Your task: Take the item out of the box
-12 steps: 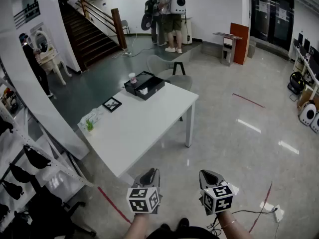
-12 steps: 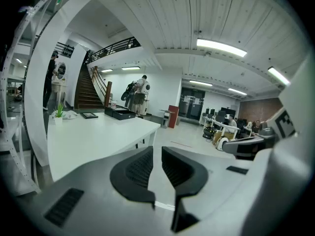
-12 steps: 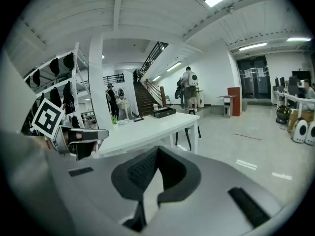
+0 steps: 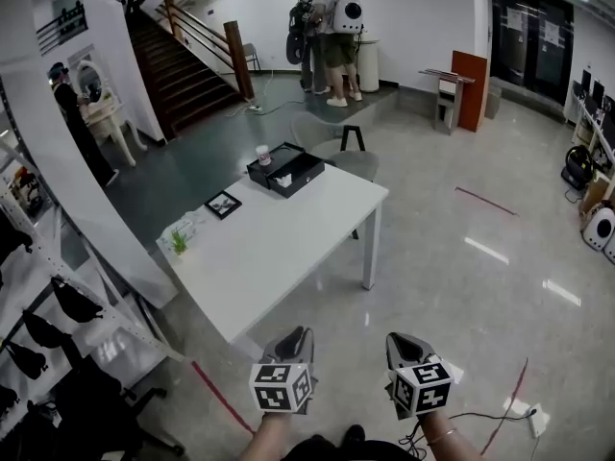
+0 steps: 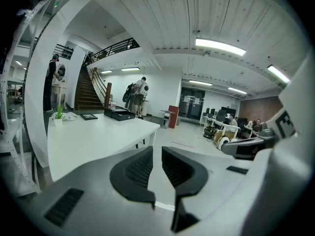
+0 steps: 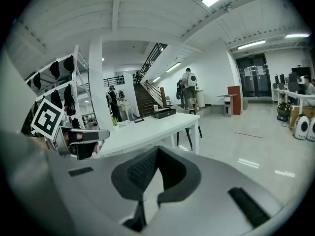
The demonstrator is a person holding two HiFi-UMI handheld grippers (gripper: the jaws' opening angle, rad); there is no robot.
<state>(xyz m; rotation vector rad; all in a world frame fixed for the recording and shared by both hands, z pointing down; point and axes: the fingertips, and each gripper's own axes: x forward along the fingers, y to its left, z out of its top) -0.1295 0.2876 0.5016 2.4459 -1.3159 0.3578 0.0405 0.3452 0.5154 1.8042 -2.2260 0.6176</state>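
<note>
A black open box sits at the far end of the white table, with something pale inside; what it is I cannot tell. Both grippers hang low in the head view, well short of the table's near corner. My left gripper has its jaws a narrow gap apart with nothing between them. My right gripper has its jaw tips together and is empty. The box shows small and distant in the left gripper view, and likewise the box in the right gripper view.
Near the box stand a white cup, a dark picture frame and a small potted plant. A chair is behind the table. Shelves with dark items line the left. People stand far back by the stairs.
The head view has shifted a little, so the table and box sit slightly lower and to the right. Both grippers keep their places and jaw gaps.
</note>
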